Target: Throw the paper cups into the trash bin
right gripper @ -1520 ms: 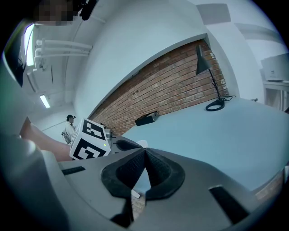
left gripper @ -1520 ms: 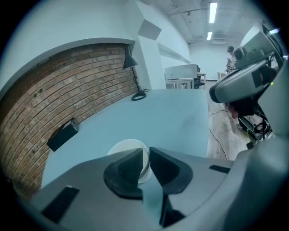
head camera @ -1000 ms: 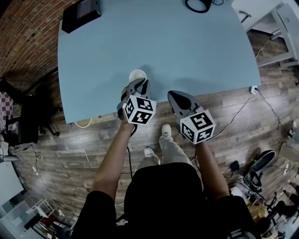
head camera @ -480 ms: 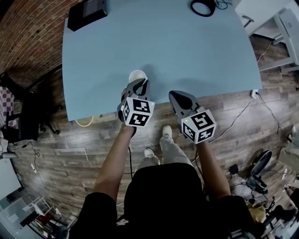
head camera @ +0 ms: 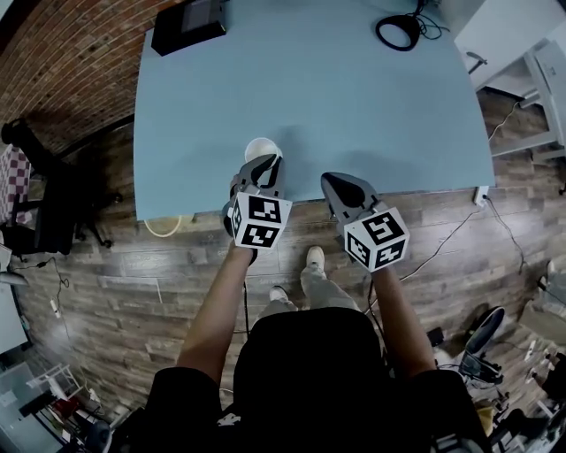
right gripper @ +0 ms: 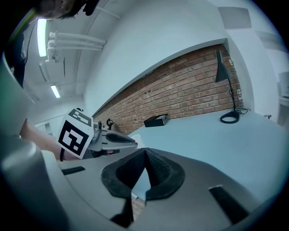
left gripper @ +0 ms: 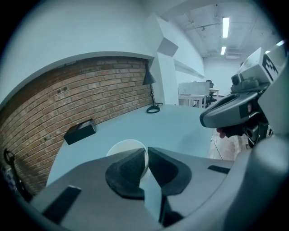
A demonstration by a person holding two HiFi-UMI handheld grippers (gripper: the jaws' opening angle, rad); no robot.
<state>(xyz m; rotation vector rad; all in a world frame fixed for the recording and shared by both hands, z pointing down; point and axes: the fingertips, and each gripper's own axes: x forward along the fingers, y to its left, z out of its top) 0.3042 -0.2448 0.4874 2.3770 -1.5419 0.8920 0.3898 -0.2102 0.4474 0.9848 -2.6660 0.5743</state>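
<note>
**Head view.** The paper cup [head camera: 258,147] is at the near edge of the worktop [head camera: 354,97], mouth up. The left hand-held gripper [head camera: 268,163] meets it from the person's side, tips at the cup's near rim. The right hand-held gripper [head camera: 327,180] is just beside it over the worktop edge, apart from the cup. A black box [head camera: 190,25] and a desk lamp [head camera: 398,32] sit at the far side, well apart from the cup. No trash bin shows here.

**Left gripper view.** The left hand-held gripper [left gripper: 146,155] is narrow and clamped on the near wall of the paper cup [left gripper: 124,149]. One pad is inside the mouth, the other outside. Whether the cup's base rests on the worktop [left gripper: 180,126] cannot be told.

**Right gripper view.** The right hand-held gripper [right gripper: 143,153] has its jaws together tip to tip, with nothing between them. No trash bin shows here either.

**Step in hand (judged): carry the gripped cup to the bin.**
- Hold the present pinch; a harder squeeze is likely to crease the thin wall and let the cup pivot.
- Keep the mouth upward and avoid quick rolls of the hand, since the cup hangs from one side only.
- Find the bin before travelling.
- Release only above its opening.
- Keep the right hand-held gripper out of the path.
</note>
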